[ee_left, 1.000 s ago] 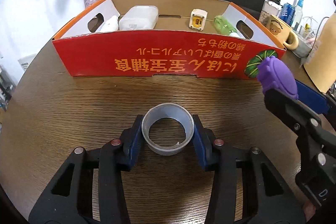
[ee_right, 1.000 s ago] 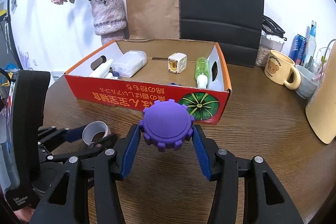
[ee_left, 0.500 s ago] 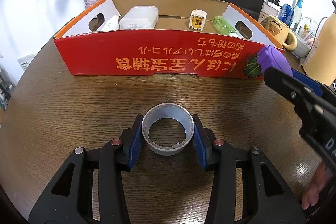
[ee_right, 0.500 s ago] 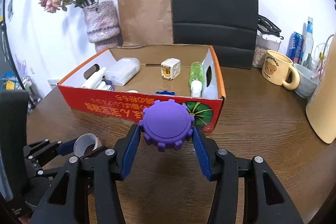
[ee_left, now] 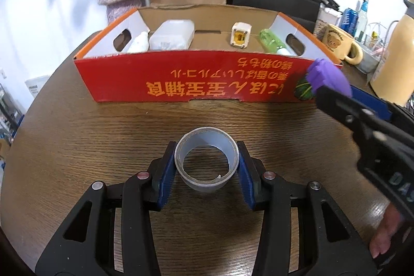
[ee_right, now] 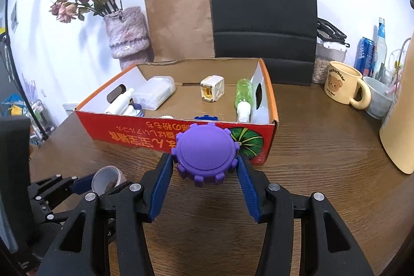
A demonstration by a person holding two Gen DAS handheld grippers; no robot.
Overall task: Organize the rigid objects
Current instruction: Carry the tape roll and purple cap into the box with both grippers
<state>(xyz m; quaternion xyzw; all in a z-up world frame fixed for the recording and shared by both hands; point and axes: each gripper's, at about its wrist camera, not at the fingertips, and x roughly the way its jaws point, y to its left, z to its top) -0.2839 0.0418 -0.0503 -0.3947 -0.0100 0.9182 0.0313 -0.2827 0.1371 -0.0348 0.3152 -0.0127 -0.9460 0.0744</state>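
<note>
From the left wrist view, the left hand-held gripper is closed on a grey tape roll, its blue pads pressing the roll's two sides, over the brown wood-grain tabletop. Beyond it stands a red cardboard box with orange print, holding a white bottle, a translucent white case, a small white-and-yellow charger and a green bottle. At the right edge the right hand-held gripper comes in with a purple gear-shaped knob at the box's near right corner; a fingertip of the person's hand shows below it. From the right wrist view, the right hand-held gripper clamps the purple gear-shaped knob between its blue pads, held up just in front of the red cardboard box, near the pumpkin picture on its wall. Inside lie the white bottle, the translucent white case, the charger and the green bottle. Low at the left, the left hand-held gripper holds the grey tape roll. A cream bear mug stands on the tabletop to the right.
</note>
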